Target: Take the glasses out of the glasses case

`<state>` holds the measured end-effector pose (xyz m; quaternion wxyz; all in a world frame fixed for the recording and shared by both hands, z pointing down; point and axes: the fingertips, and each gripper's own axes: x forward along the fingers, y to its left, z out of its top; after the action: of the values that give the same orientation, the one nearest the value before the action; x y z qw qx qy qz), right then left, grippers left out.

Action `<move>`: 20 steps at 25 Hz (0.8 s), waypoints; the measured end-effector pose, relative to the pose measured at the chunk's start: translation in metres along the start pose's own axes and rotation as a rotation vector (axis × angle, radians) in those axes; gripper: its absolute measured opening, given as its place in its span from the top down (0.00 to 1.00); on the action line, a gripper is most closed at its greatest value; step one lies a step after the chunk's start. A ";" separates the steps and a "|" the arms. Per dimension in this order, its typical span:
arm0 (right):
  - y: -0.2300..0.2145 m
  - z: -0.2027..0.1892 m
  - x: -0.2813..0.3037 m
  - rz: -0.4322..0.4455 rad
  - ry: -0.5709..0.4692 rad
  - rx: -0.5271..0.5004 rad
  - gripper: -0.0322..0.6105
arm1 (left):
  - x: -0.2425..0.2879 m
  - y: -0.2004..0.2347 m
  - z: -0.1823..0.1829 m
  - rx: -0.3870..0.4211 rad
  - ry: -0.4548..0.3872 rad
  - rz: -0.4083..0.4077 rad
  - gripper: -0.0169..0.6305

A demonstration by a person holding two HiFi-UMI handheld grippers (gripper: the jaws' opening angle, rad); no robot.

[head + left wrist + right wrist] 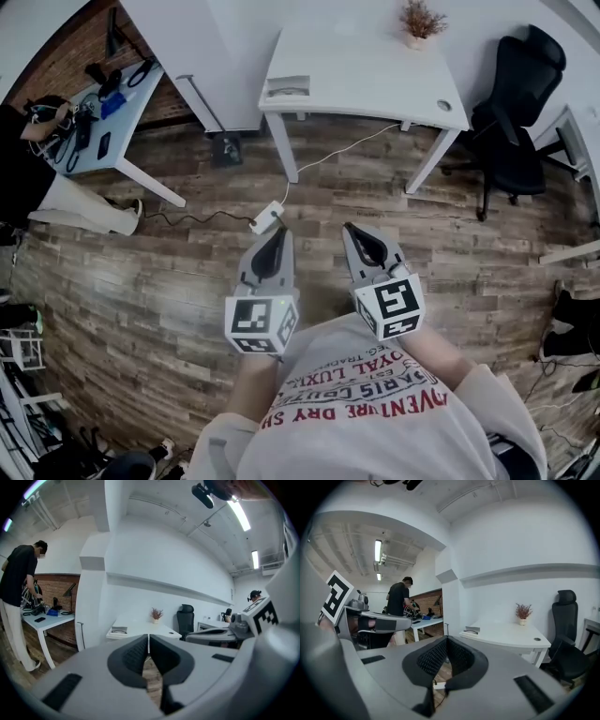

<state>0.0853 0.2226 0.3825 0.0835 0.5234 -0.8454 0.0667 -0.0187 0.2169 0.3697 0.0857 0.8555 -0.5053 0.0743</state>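
Head view: left gripper point(277, 232) and right gripper point(350, 229) both pinched closed, empty, centre frame.
Next: walk to upper-centre tabletop point(375, 75); part both before reaching.

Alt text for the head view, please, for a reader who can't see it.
A person holds the left gripper and right gripper, both shut and empty, over a wood floor. Ahead stands a white desk with a potted plant and a flat object at its left edge, a black office chair beside it.
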 end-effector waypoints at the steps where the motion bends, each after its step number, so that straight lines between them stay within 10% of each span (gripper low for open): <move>1: -0.011 0.003 0.007 0.011 -0.001 0.008 0.93 | 0.011 -0.001 0.002 -0.008 0.002 0.008 0.95; 20: -0.154 0.007 0.096 0.135 0.083 0.064 0.93 | 0.178 -0.012 0.016 -0.101 0.055 0.069 0.95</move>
<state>0.1806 0.0691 0.3998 0.0972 0.4644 -0.8719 0.1209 0.0781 0.0672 0.3909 0.1401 0.8297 -0.5351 0.0748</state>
